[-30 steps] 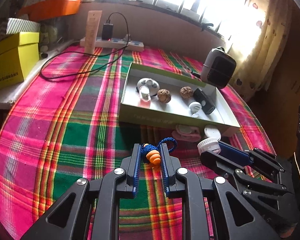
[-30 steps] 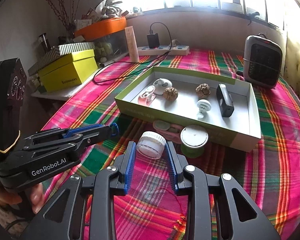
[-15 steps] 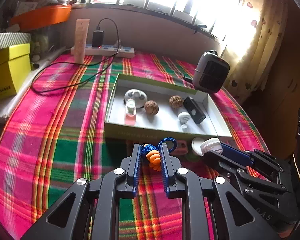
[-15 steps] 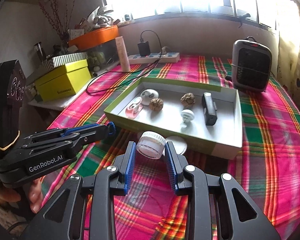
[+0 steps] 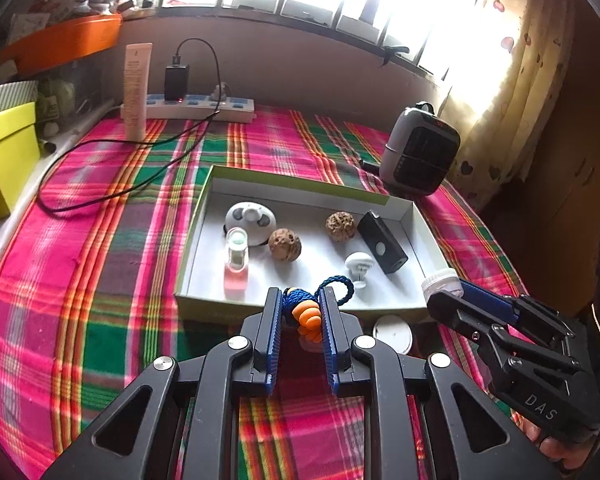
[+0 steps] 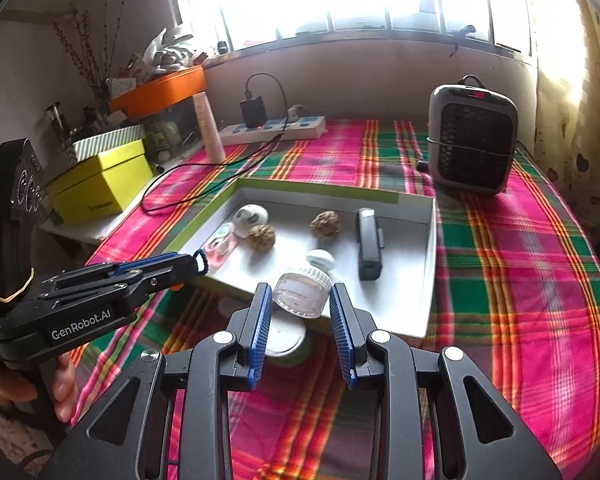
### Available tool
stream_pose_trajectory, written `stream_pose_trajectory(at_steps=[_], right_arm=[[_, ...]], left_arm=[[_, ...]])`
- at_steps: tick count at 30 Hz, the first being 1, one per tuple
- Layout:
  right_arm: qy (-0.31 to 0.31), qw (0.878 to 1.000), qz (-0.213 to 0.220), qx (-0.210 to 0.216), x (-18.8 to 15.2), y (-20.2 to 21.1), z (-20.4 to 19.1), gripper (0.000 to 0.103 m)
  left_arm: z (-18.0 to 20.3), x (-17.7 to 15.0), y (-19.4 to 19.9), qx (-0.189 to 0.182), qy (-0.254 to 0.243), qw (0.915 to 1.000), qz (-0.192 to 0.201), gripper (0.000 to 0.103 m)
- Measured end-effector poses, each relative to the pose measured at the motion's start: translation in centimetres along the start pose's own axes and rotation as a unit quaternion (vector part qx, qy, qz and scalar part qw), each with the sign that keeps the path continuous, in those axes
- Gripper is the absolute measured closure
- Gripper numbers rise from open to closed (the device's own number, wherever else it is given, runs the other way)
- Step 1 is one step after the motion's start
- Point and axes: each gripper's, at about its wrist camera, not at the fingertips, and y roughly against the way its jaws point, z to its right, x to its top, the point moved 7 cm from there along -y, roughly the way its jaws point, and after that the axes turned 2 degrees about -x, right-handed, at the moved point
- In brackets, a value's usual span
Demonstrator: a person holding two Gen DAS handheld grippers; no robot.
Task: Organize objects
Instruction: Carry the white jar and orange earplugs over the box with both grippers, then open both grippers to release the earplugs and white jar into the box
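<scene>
The shallow box [image 5: 204, 216] on the plaid surface [image 5: 100, 280] already held a vial, two walnuts, a black device and small white pieces. One round lid [image 5: 392, 334] lay outside it, so sorting seemed unfinished. The left gripper [image 5: 300, 314] had its fingers clamped nearly together on a blue-corded orange charm [image 5: 308, 314]; the right gripper [image 6: 300, 312] pinched a small clear jar [image 6: 300, 294] above the box's near wall.
</scene>
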Motion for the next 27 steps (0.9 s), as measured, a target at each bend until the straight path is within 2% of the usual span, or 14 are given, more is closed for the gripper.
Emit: stream_pose_trajectory(at_steps=[13, 27], right_arm=[[-0.010, 1.000, -0.025, -0.013, 0.5, -2.8, 2.9, 0.072], [-0.005, 0.998, -0.057, -0.014, 0.1, -5.0, 4.0, 0.072]], left_arm=[[-0.2, 1.6, -3.8, 0.008, -0.006, 0.9998, -0.020, 0.086], [0.0, 2.1, -7.1, 0.008, -0.011, 0.9989, -0.044, 0.086]])
